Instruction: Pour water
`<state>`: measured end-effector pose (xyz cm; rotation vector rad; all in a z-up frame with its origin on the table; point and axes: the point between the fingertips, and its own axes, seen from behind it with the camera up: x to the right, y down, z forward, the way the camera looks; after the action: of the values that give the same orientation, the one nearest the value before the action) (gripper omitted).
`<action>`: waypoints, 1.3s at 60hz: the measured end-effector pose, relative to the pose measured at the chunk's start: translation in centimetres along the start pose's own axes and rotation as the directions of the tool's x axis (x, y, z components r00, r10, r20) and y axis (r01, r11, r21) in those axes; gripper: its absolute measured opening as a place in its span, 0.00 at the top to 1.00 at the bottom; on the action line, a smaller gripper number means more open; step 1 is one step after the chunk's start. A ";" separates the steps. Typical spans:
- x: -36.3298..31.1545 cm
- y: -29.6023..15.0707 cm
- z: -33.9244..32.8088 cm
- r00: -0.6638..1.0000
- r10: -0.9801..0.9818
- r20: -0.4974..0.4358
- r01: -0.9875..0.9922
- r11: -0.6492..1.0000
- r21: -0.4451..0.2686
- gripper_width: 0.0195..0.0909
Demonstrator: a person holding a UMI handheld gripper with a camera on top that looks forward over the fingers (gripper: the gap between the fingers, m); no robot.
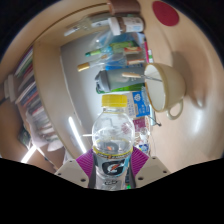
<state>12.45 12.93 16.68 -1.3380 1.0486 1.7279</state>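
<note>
A clear Gatorade bottle (113, 140) with a yellow cap and a grey label stands upright between my fingers, held off any surface. My gripper (112, 166) is shut on the bottle, with a purple pad pressing on each side of the label. The bottle looks nearly empty, though I cannot tell the liquid level for sure. Beyond it, up and to the right, sits a beige cup (164, 86) with a handle. The bottle's base is hidden below my fingers.
A cluttered shelf (118, 58) of packets and small boxes lies behind the bottle. A red round thing (165, 12) sits far beyond the cup. A pale wooden surface (40, 70) curves round to the left, with stacked items (22, 100) along it.
</note>
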 end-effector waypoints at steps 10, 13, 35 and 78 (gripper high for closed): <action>-0.2 -1.7 0.2 0.954 0.298 0.038 -0.299 0.954 0.033 0.61; 0.0 -2.5 0.5 0.944 0.328 0.043 -0.330 0.943 0.054 0.62; 0.1 -2.9 0.3 0.912 0.404 0.070 -0.407 0.913 0.036 0.62; -10.5 -23.0 -9.0 -0.304 -0.865 -0.400 0.952 -0.268 -0.146 0.61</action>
<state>38.80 14.07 21.54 -1.5400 -0.0629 -0.0750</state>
